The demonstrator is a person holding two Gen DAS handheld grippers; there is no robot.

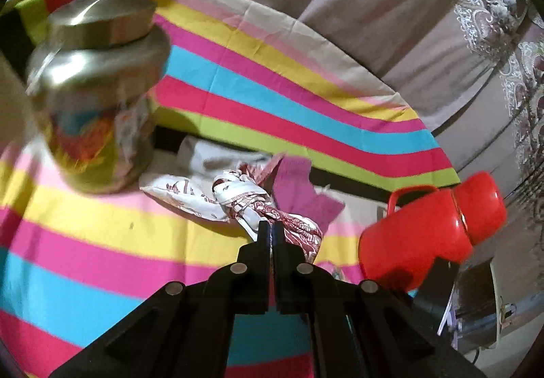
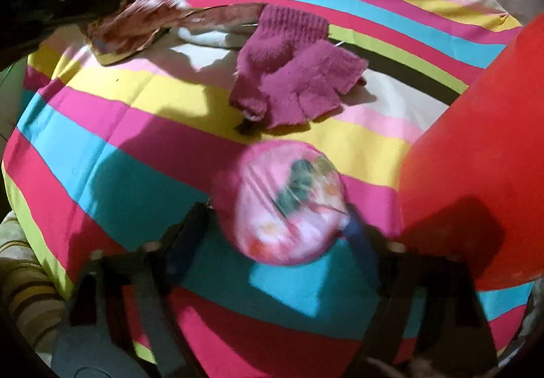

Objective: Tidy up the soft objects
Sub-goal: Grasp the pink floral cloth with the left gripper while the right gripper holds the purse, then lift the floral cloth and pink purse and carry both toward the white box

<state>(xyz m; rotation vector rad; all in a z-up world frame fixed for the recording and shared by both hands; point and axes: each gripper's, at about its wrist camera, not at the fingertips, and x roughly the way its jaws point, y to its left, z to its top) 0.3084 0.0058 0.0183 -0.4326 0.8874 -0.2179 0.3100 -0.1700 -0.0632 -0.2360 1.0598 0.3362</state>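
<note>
printed cloth (image 1: 238, 198) pinched in the closed left gripper (image 1: 270, 228); lower centre, right gripper (image 2: 282, 218) open around a pink ball (image 2: 284, 204), which might roll off.

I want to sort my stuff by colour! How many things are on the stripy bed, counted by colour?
Red: 1, the flask
Purple-pink: 1, the woolly gloves
Pink: 1, the round pouch
White with red print: 1, the scarf
White: 1, the folded cloth
Silver: 1, the metal jar
Total: 6

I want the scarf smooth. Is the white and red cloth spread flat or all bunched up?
Bunched up. The white and red cloth is twisted into a knot-like wad, its end pinched in the left hand-held gripper.
</note>
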